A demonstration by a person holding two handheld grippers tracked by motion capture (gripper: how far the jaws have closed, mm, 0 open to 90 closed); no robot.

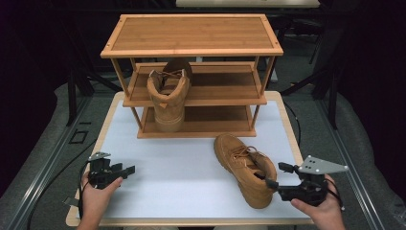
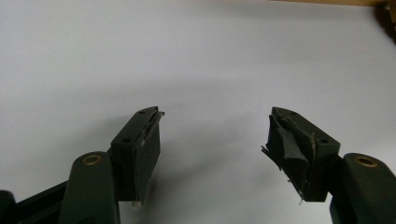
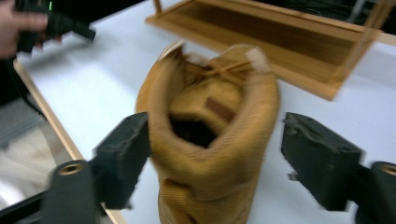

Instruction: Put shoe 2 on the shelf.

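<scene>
The near boot (image 1: 245, 168) lies on the white table (image 1: 182, 167), right of centre, toe pointing far-left, heel toward the right gripper (image 1: 273, 176); that gripper's jaws stand wide on either side of the boot's collar (image 3: 215, 126), nothing clamped yet, though the right gripper view is blurred; so the grasp looks about to begin. The other boot (image 1: 168, 93) already stands on the rack (image 1: 191, 48), on the middle shelf, heel toward us; half the job seems done. The left gripper (image 1: 125, 170) rests near-left, jaws apart and empty over bare table.
</scene>
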